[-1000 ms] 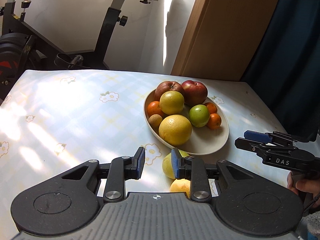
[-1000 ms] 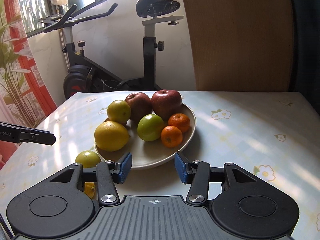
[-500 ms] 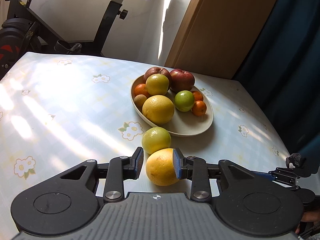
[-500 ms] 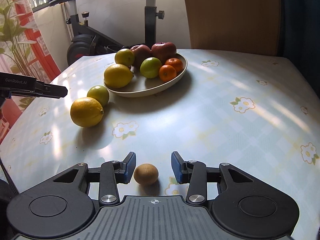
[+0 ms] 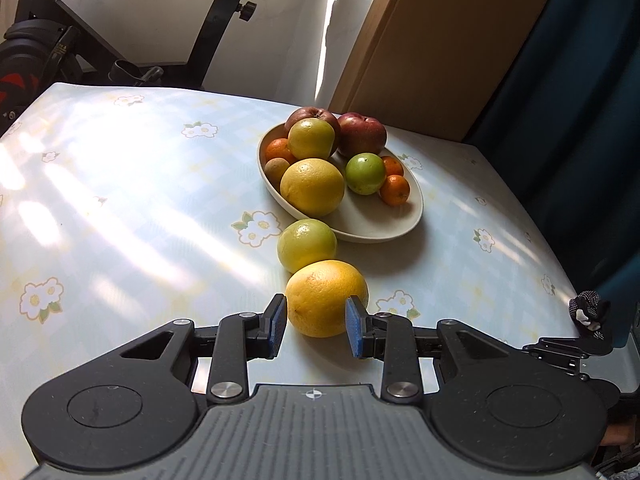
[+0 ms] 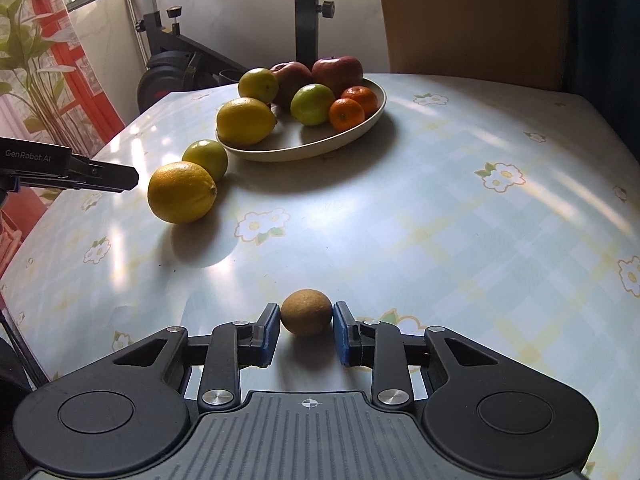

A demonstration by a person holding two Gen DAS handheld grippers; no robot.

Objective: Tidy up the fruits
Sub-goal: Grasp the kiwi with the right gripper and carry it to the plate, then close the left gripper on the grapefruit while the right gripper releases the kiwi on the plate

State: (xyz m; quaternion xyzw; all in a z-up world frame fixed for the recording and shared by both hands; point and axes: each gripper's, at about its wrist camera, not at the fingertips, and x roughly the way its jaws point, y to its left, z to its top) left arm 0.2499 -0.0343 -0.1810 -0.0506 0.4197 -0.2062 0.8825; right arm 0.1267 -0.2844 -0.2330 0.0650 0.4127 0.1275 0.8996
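Since the earlier frames, both grippers have been drawn back from the bowl (image 6: 376, 120) and lowered toward loose fruit on the table (image 6: 460, 240). The right gripper (image 6: 306, 328) has just been closing, and its blue pads are now pressed against both sides of the small brown kiwi (image 6: 306, 316), which rests on the tablecloth near the front edge, well apart from the bowl. The left gripper (image 5: 317, 330) is nearly closed around the large yellow citrus (image 5: 326, 296); its right pad is touching the peel, but whether the left pad is in contact cannot be told, so a firm grip is not confirmed.

For this step to be done well, the kiwi should be held near its widest part, squeezed only lightly since it is soft and small, and lifted straight up before being carried toward the bowl. The big citrus is judged likely to roll, so it should be centred between the pads before any lift.

Three fruits are counted loose on the table: the kiwi, the large yellow citrus and a yellow-green fruit (image 5: 306, 245) touching it. In the bowl, two red apples (image 5: 362, 134), three small oranges (image 5: 394, 189), one large yellow citrus, one yellow-green fruit, one green fruit (image 5: 365, 173) and a second kiwi are counted.
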